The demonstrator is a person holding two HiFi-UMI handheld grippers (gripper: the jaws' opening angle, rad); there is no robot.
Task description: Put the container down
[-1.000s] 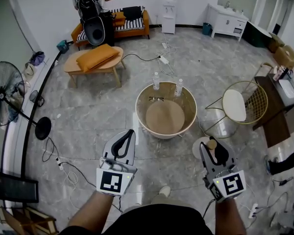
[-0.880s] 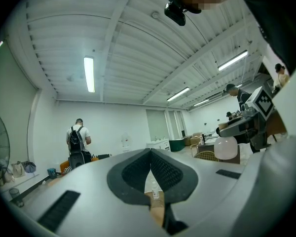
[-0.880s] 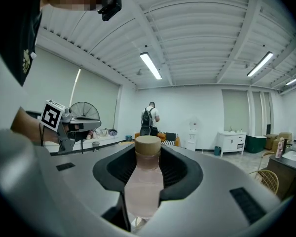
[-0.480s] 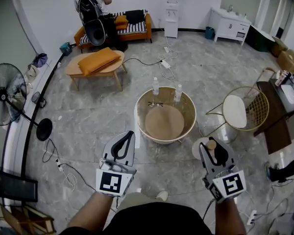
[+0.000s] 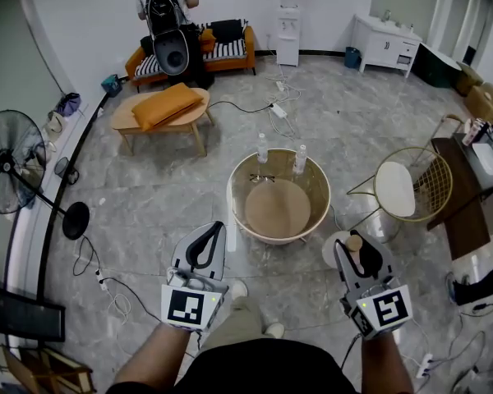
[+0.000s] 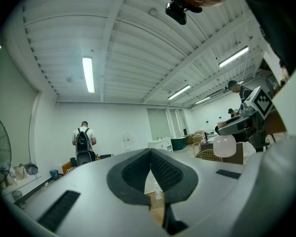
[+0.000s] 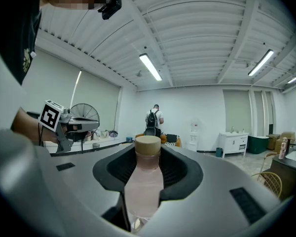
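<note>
Marble floor (image 5: 148,212) below; right gripper (image 5: 357,249) clamps the container (image 7: 143,186) between its jaws (left gripper (image 5: 212,235) closed).

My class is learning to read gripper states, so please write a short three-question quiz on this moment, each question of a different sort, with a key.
1. True or false: the left gripper has its jaws together with nothing between them.
2. What does the right gripper hold? A) a pair of glasses B) a bottle with a tan cap C) an orange cushion
3. How many water bottles stand on the round table?

Key: 1 true. 2 B. 3 two.
</note>
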